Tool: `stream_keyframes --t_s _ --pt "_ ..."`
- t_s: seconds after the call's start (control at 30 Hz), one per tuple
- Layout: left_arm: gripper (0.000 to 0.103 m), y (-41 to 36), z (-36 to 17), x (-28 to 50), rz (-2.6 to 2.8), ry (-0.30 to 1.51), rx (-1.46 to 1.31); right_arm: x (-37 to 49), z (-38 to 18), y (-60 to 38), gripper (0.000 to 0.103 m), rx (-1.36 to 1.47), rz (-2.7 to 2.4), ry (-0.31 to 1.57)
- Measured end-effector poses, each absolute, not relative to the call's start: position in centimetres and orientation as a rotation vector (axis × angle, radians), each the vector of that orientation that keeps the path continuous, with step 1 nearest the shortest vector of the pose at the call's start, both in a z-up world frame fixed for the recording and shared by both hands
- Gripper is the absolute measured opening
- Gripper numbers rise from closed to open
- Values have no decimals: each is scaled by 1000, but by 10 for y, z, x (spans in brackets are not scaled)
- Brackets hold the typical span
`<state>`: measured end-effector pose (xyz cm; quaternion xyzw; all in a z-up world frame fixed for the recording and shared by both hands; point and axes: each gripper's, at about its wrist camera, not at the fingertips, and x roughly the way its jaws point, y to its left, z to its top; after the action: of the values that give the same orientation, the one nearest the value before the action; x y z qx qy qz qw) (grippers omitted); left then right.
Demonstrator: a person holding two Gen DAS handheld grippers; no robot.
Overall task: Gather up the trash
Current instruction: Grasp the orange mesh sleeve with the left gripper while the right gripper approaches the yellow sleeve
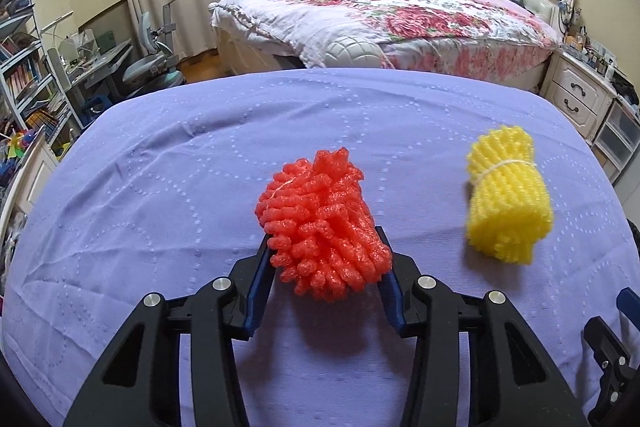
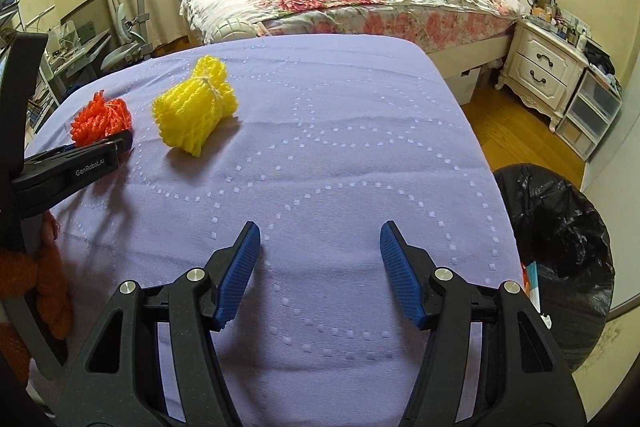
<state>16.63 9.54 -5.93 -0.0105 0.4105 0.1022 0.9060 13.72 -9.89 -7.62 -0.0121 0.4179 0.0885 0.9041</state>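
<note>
1. Here the left gripper (image 1: 325, 259) has its two blue-padded fingers (image 1: 256, 287) on either side of the orange foam-net bundle (image 1: 322, 223), pads pressed against its flanks, so the bundle is gripped near its close end.
2. The orange foam-net bundle rests on the purple quilted cover (image 1: 160, 187); most of it sticks out past the fingertips, away from the camera.
3. In the right wrist view the same left gripper (image 2: 120, 143) comes in from the left edge, its black arm lying low over the cover, with the orange bundle (image 2: 100, 121) at its tip.
4. The right gripper (image 2: 320, 239) stands with its jaws well apart and nothing between them; only bare purple cover (image 2: 340, 147) lies under its blue pads (image 2: 400, 275).
5. The yellow foam-net bundle (image 2: 196, 109), tied round the middle with white string, lies on the cover just right of the orange one and apart from both grippers.
6. A bin lined with a black bag (image 2: 560, 247) stands beside the cover's right edge, near the right gripper.
</note>
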Motion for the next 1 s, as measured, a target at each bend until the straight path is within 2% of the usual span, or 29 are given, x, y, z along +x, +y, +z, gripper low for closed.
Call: stream_keyframes --t_s 0.8,0.9,0.93,1.0 --pt "46 187 -58 141 330 838 -55 152 -79 -32 61 -109 245 882" --pt "46 195 -58 138 337 838 -60 155 -79 -26 62 -115 246 882" --pt "46 197 -58 137 338 838 -61 156 -79 -24 67 -117 245 882" --pt "46 201 -58 135 343 838 -63 158 -79 -20 68 -119 246 885"
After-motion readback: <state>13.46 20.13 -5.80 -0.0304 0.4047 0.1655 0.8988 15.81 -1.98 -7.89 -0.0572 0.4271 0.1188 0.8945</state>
